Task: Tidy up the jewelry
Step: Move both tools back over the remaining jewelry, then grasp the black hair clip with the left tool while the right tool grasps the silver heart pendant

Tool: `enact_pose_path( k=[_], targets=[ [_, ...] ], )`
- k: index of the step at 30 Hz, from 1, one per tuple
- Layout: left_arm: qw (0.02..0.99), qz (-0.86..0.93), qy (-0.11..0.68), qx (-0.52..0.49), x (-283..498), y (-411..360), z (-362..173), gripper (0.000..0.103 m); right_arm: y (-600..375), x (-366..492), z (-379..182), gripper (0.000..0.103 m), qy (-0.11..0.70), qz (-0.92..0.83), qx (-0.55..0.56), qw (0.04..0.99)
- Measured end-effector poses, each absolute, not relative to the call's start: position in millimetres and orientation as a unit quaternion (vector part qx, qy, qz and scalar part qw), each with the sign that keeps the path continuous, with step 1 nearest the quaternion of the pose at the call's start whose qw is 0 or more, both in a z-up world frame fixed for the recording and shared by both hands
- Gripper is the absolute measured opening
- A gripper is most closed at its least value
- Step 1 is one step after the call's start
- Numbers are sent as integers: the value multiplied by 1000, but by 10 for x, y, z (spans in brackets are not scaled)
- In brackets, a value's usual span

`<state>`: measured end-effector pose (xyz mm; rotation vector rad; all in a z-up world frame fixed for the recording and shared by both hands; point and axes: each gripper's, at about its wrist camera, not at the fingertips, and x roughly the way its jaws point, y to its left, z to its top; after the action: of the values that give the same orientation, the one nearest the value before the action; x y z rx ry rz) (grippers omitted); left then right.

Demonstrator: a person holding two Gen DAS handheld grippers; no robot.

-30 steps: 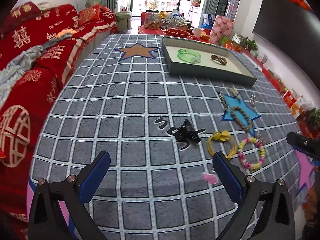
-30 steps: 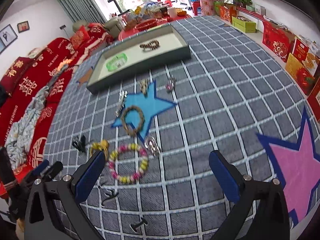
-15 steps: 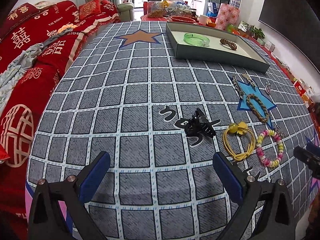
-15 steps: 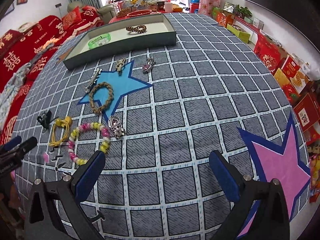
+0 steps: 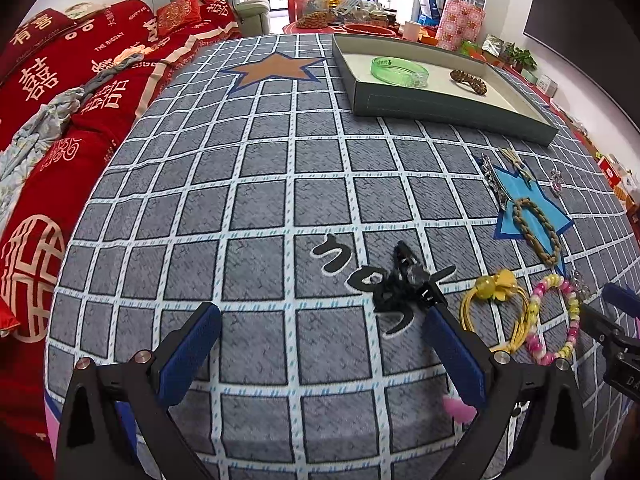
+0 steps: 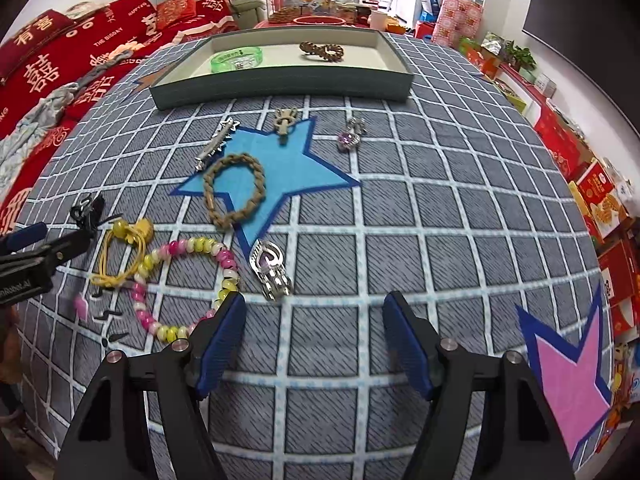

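Note:
Jewelry lies loose on a grey checked cloth. My left gripper is open and empty; its right finger reaches a black hair claw. My right gripper is open and empty just before a silver hair clip. Beside it lie a pink and yellow bead bracelet, a yellow hair tie and a braided tan bracelet. A grey tray at the back holds a green bangle and a brown bead bracelet.
More silver clips and a purple charm lie near the blue star. A red sofa runs along the left. Red boxes stand beyond the right edge. A cluttered table is behind the tray.
Both grippers have moved forward and lower toward the jewelry. The left one has closed in on the black claw, the right one on the silver clip. Both stay open.

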<state>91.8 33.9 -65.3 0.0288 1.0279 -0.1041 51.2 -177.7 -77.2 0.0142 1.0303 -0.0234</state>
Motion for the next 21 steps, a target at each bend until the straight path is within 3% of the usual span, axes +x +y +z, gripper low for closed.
enact_pose_path(
  k=[4, 9, 12, 13, 15, 16, 21],
  targets=[
    [870, -57, 489, 22, 949, 260, -662, 103, -1728, 585, -774, 73, 490, -6, 1, 871],
    [876, -70, 477, 32, 940, 172, -636, 100, -1687, 608, -752, 57, 487, -2, -1, 873],
    [879, -79, 468, 35, 935, 140, -601, 83, -1656, 611, -738, 45, 486, 2, -4, 874],
    [880, -83, 466, 37, 930, 127, -589, 75, -1647, 612, -734, 42, 486, 4, -4, 874],
    [882, -94, 461, 40, 914, 102, -565, 50, -1629, 610, -722, 24, 485, 6, -6, 874],
    [881, -98, 461, 43, 910, 90, -557, 48, -1624, 611, -722, 19, 485, 6, -7, 874],
    [881, -111, 459, 25, 879, 118, -523, 47, -1655, 585, -711, 18, 481, 6, 4, 876]
  ],
)
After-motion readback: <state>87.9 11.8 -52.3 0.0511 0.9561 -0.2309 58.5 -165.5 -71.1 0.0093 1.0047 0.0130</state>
